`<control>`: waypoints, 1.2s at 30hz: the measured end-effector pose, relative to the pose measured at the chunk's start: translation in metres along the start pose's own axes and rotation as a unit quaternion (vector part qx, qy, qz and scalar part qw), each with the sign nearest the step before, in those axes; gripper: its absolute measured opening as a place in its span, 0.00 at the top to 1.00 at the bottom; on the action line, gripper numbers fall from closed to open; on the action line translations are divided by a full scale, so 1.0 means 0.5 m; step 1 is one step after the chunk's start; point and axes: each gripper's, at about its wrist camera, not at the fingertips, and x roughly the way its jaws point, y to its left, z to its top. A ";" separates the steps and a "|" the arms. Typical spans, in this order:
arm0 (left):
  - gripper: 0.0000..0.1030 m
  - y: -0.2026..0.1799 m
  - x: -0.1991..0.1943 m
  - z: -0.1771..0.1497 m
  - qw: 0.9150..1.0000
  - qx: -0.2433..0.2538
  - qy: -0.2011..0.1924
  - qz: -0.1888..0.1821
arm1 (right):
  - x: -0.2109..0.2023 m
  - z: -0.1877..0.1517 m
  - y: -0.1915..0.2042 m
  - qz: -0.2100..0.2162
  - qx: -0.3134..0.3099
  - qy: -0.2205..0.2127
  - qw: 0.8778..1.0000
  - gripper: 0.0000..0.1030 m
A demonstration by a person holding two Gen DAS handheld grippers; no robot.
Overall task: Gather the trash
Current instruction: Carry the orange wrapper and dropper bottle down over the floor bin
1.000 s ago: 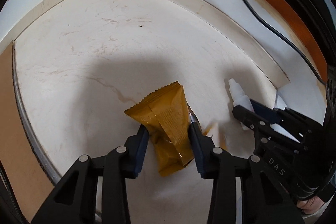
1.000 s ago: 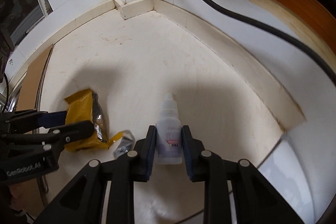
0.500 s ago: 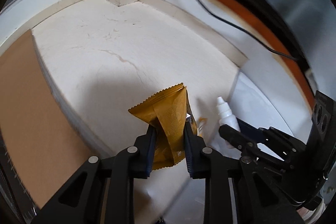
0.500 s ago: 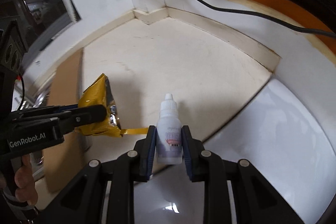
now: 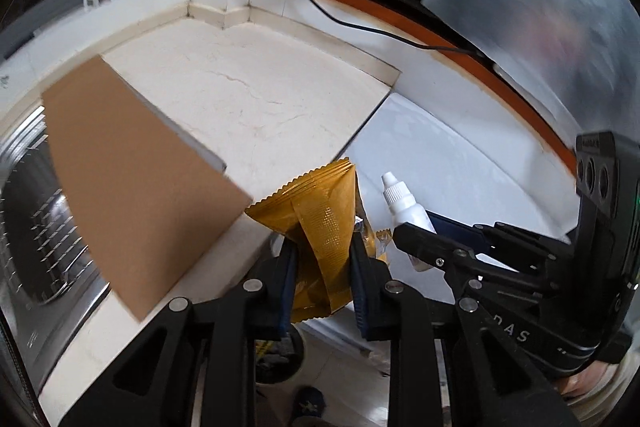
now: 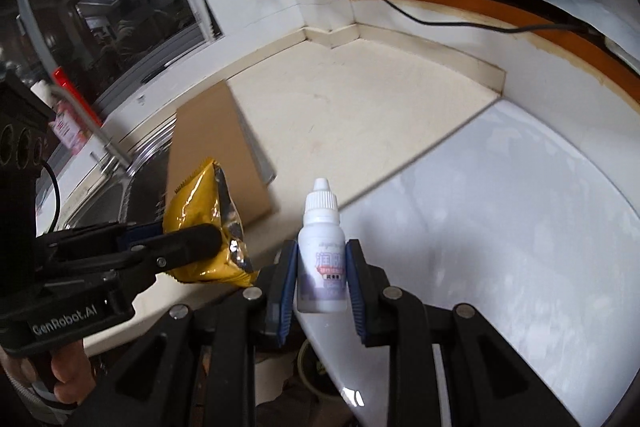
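My left gripper (image 5: 323, 247) is shut on a crumpled yellow snack wrapper (image 5: 320, 215), lifted clear of the cream counter (image 5: 256, 99). The same wrapper (image 6: 208, 227) shows at the left of the right wrist view, pinched in the left gripper (image 6: 208, 239). My right gripper (image 6: 322, 259) is shut on a small white dropper bottle (image 6: 322, 251) held upright, cap up. That bottle (image 5: 404, 203) appears to the right in the left wrist view, clamped in the right gripper (image 5: 412, 227). Both grippers hang near the counter's front edge, side by side.
A brown board (image 5: 132, 179) lies on the counter beside a metal sink (image 5: 36, 227). A white appliance top (image 6: 500, 219) adjoins the counter at right. A black cable (image 6: 460, 23) runs along the orange-trimmed wall. A dark round bin (image 5: 280, 359) sits on the floor below.
Both grippers have lifted and pulled back from the counter corner, carrying the wrapper and bottle. The left jaws squeezed tighter on the wrapper. The board, sink and floor came into view.
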 end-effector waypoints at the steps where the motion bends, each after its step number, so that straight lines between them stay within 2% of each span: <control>1: 0.79 -0.002 -0.011 -0.016 1.000 0.005 -0.003 0.004 | -0.009 -0.014 0.006 0.001 -0.003 0.002 1.000 0.77; 8: 0.79 -0.015 -0.039 -0.128 1.000 0.016 0.013 0.020 | -0.055 -0.113 0.050 0.010 -0.020 0.009 1.000 0.77; 14: 0.79 -0.001 -0.045 -0.198 0.999 0.005 0.029 0.028 | -0.054 -0.178 0.084 0.013 -0.031 0.021 0.999 0.77; 26: 0.79 0.038 -0.012 -0.277 0.997 -0.004 0.073 0.039 | 0.000 -0.262 0.116 0.015 -0.031 0.069 0.997 0.77; 36: 0.79 0.080 0.049 -0.347 0.993 0.000 0.116 0.032 | 0.070 -0.316 0.138 -0.006 -0.025 0.107 0.994 0.76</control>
